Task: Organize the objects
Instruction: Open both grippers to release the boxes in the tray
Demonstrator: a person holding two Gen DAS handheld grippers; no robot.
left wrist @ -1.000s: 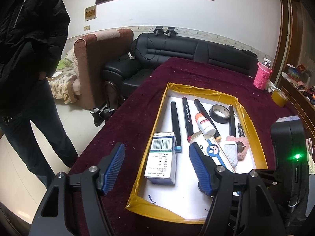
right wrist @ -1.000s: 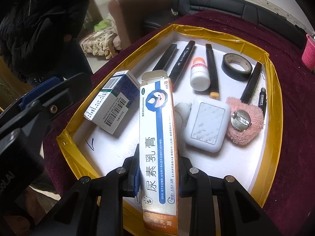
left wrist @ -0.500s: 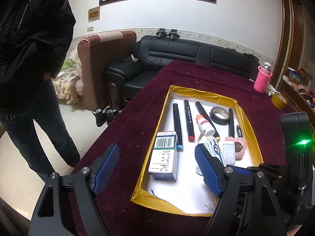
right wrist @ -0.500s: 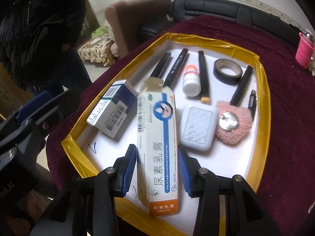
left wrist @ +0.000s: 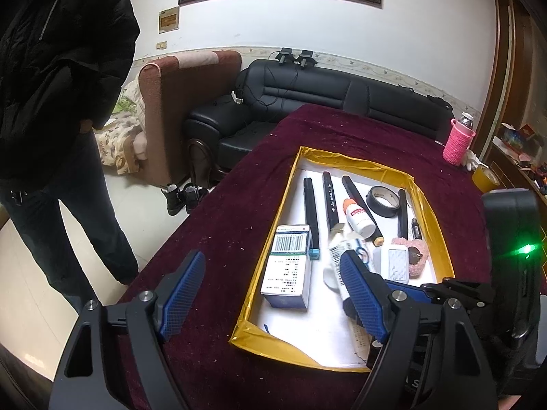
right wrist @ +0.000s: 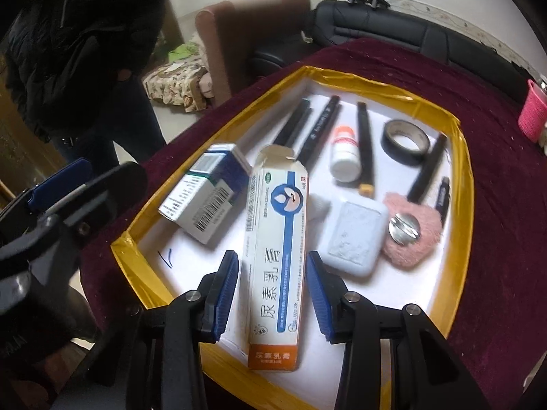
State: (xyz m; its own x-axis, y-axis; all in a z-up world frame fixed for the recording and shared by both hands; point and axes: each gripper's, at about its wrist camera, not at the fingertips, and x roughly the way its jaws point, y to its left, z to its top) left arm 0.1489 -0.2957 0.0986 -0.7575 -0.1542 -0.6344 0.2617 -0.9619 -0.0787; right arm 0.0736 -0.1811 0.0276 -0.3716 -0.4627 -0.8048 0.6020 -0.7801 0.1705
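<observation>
Right gripper [right wrist: 272, 295] spread, blue pads standing just clear on either side of a long white-and-blue cardboard ointment box [right wrist: 276, 259] with an orange end; jaws just been opening, the box between them but apparently no longer pinched, though the slim gaps at the pads are hard to judge. Box lying lengthwise near the front of a shallow white tray with a yellow taped rim [right wrist: 459, 143], its torn top flap pointing toward the far end. Just left of it, a white-and-blue carton with a barcode [right wrist: 205, 201], angled. Just right, a flat white rounded case [right wrist: 352, 235], then a pink fluffy pad carrying a round metal disc [right wrist: 408, 235]. Farther back in the tray: several black marker pens [right wrist: 364, 147], a small white bottle with an orange cap [right wrist: 345, 153], a roll of black tape [right wrist: 405, 141]. Tray resting on a dark red tablecloth [right wrist: 495, 205]. Left gripper [left wrist: 273, 297] wide apart and holding nothing, jaws just been opening, poised over the tablecloth at the tray's near left corner. Standing beside the table, a person in a black padded jacket [left wrist: 61, 68].
</observation>
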